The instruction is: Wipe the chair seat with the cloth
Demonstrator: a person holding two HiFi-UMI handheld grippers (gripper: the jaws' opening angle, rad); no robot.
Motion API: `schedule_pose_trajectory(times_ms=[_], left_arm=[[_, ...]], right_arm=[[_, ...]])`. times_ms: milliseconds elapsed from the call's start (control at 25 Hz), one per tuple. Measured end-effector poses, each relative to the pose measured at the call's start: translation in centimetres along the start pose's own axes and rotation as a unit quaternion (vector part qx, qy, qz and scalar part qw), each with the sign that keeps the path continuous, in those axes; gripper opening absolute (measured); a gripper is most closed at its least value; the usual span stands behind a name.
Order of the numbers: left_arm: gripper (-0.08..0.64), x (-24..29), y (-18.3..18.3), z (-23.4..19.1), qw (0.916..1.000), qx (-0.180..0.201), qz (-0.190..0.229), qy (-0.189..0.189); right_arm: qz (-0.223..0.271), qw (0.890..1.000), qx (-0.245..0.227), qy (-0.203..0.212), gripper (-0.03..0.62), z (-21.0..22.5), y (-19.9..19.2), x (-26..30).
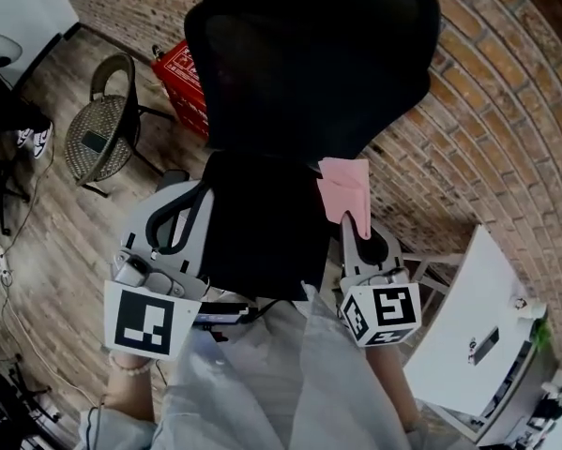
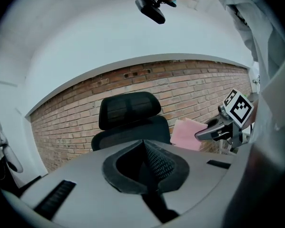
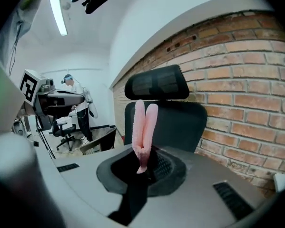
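A black office chair (image 1: 309, 54) with a headrest stands against the brick wall, its dark seat (image 1: 262, 228) just in front of me. My right gripper (image 1: 356, 225) is shut on a pink cloth (image 1: 344, 193), which sticks up folded from the pads (image 3: 143, 127) beside the seat's right edge. My left gripper (image 1: 189, 195) hovers at the seat's left edge. Its jaws are closed together (image 2: 144, 158) with nothing between them. The chair back (image 2: 130, 120), the cloth (image 2: 187, 134) and the right gripper (image 2: 228, 122) also show in the left gripper view.
A wicker chair (image 1: 102, 129) and a red crate (image 1: 179, 68) stand on the wood floor at the left. A white table (image 1: 478, 331) is close at the right. The brick wall (image 1: 487, 129) runs behind the chair. A person (image 3: 78, 103) stands far off.
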State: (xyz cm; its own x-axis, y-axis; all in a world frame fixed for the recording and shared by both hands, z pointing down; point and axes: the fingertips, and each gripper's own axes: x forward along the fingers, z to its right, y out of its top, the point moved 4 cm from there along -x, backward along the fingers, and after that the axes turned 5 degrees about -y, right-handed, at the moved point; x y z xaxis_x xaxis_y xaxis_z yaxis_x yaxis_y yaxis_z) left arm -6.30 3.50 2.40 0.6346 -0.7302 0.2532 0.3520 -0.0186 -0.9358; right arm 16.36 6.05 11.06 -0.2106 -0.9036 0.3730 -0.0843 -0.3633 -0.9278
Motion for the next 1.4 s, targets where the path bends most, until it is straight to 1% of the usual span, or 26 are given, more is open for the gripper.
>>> schedule_pose_trajectory(times_ms=[160, 320, 480, 760, 880, 1040, 1400], left_arm=[[0.018, -1.1, 1.0, 0.3, 0.9999, 0.002, 0.012, -0.004], [0.018, -1.5, 1.8, 0.7, 0.9996, 0.023, 0.017, -0.010], [0.018, -1.4, 2.4, 1.1, 0.9990, 0.032, 0.026, -0.017], [0.018, -1.0, 2.3, 1.3, 0.9990, 0.022, 0.030, -0.023], [0.018, -0.9, 2.2, 1.3, 0.9989, 0.025, 0.031, -0.026], [0.018, -0.5, 2.1, 1.3, 0.9991, 0.012, 0.029, -0.027], [0.018, 0.4, 1.9, 1.8, 0.9988, 0.013, 0.027, -0.038]], right_arm=[[0.015, 1.000, -0.015, 0.007, 0.053, -1.0, 1.6, -1.3], [0.020, 0.999, -0.032, 0.019, 0.053, -1.8, 2.3, -2.2], [0.024, 0.999, -0.035, 0.026, 0.054, -2.3, 2.5, -2.7], [0.030, 0.998, -0.040, 0.035, 0.054, -2.9, 2.8, -2.6], [0.028, 0.998, -0.051, 0.036, 0.052, -3.2, 2.7, -2.4], [0.023, 0.997, -0.068, 0.042, 0.052, -3.4, 2.7, -2.2], [0.014, 0.997, -0.064, 0.031, 0.053, -2.7, 2.4, -1.8]])
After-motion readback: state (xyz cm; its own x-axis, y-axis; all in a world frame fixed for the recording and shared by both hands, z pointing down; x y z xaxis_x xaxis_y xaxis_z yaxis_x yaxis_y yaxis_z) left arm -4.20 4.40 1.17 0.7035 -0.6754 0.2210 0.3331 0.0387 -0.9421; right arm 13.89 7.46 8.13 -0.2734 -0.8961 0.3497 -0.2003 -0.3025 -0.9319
